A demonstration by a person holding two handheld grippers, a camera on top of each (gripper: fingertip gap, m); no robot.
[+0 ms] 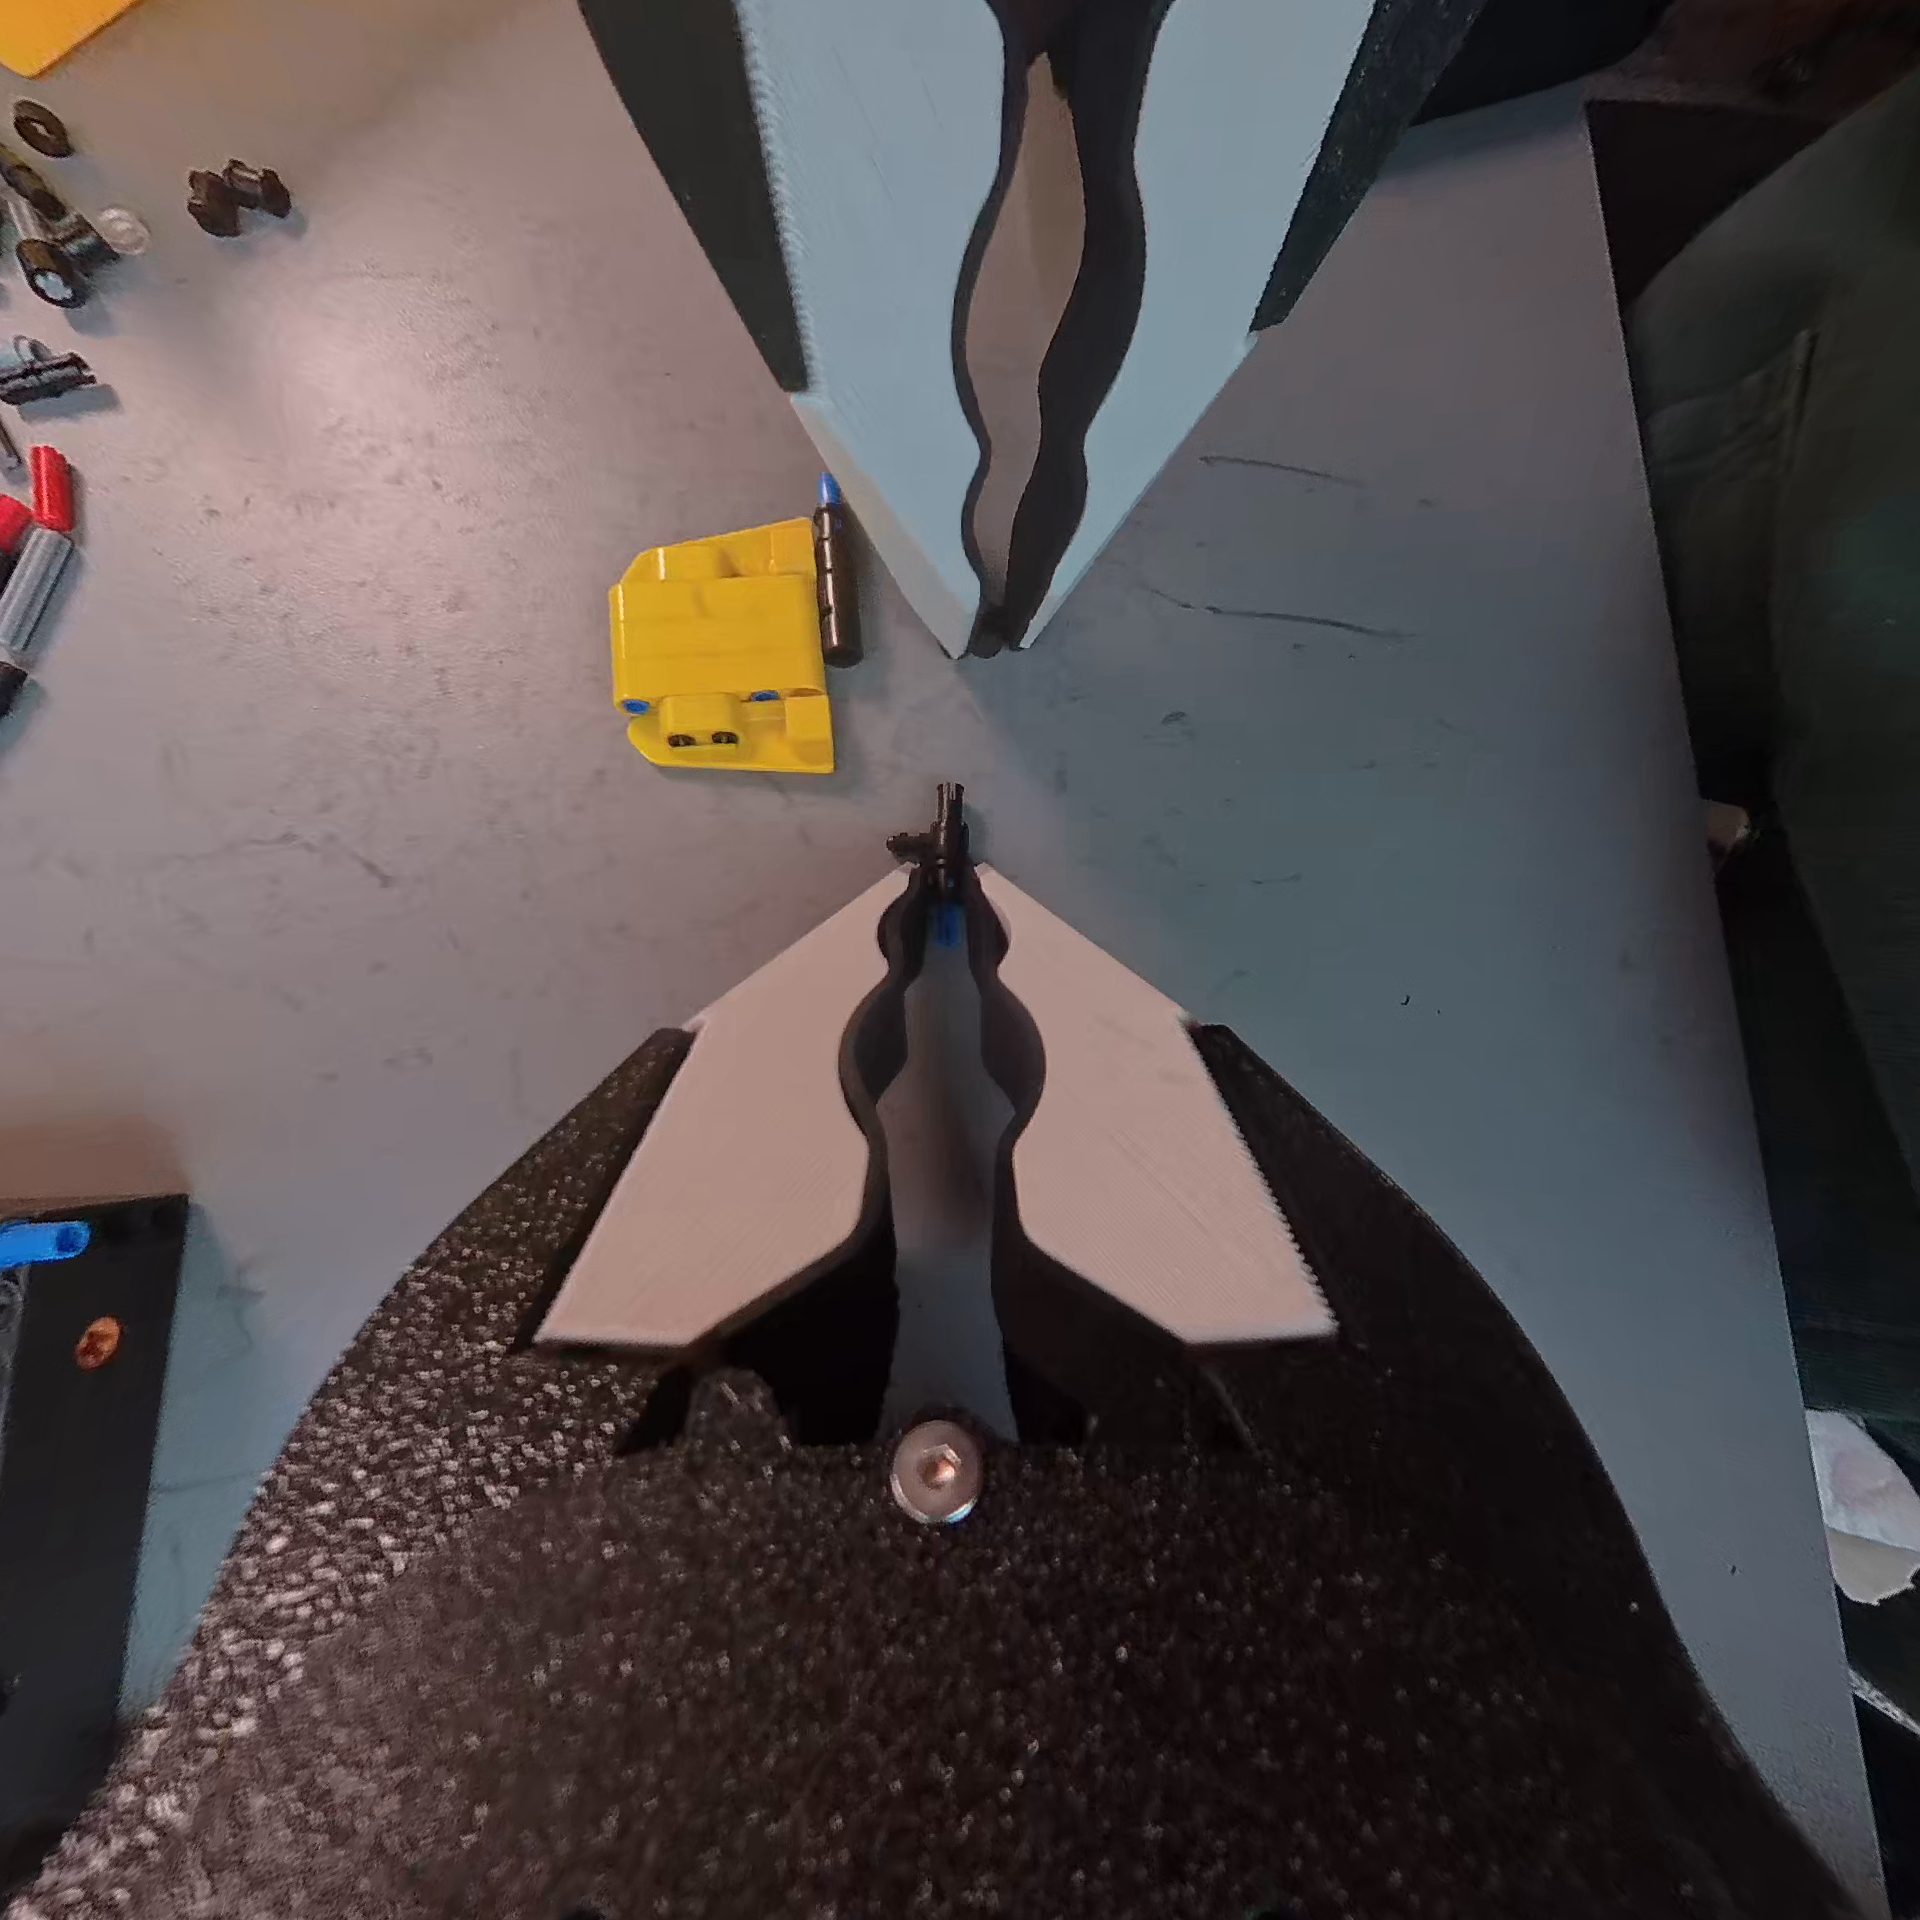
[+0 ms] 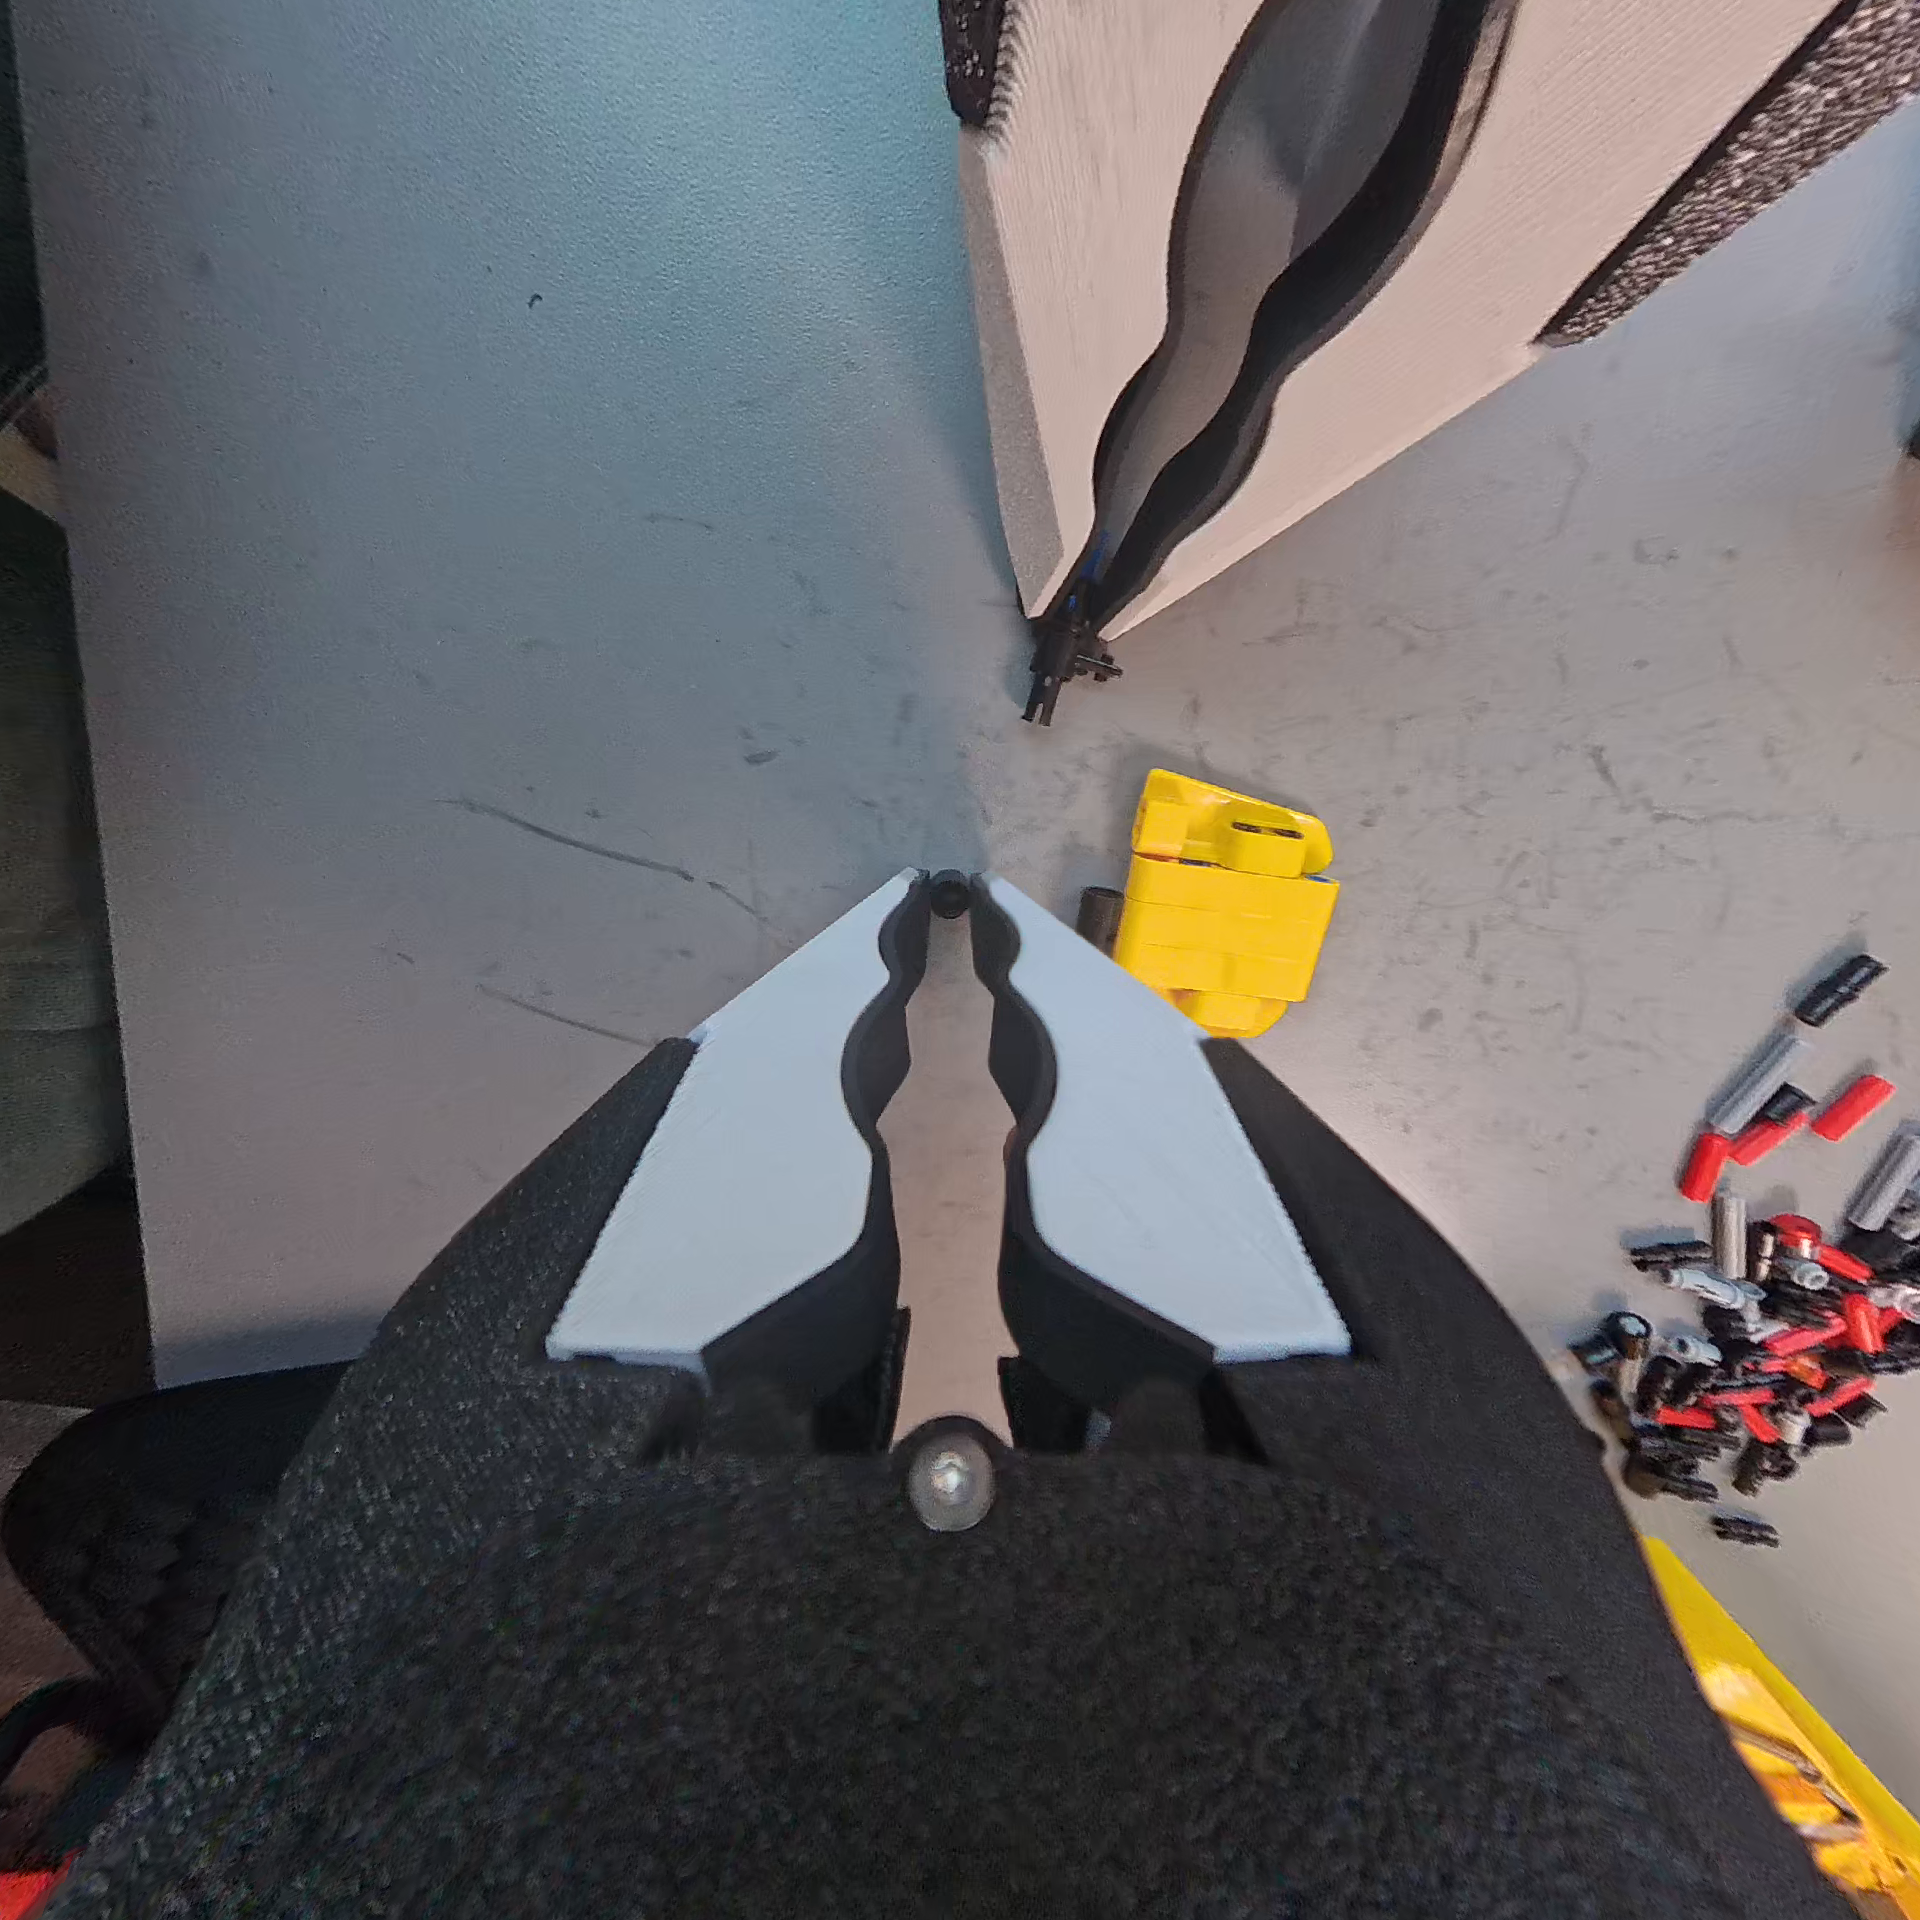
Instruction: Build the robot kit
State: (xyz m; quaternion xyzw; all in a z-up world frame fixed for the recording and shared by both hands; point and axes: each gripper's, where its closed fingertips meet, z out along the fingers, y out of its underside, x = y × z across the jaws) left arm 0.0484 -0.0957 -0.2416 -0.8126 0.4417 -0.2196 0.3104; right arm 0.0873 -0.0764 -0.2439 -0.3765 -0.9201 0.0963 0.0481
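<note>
The left gripper (image 1: 943, 883) pinches a small, light, rigid black connector (image 1: 940, 836) by its blue-tipped end, while the right gripper (image 2: 948, 891) clamps a tiny black pin (image 2: 948, 896) at its tips.

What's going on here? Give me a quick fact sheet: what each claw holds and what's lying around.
left gripper: shut on a small black connector with a blue pin
right gripper: shut on a small black round piece
between them: yellow block assembly, a black pin along its side
surface: scuffed grey table
loose parts: pile of red, black and grey pieces
</note>
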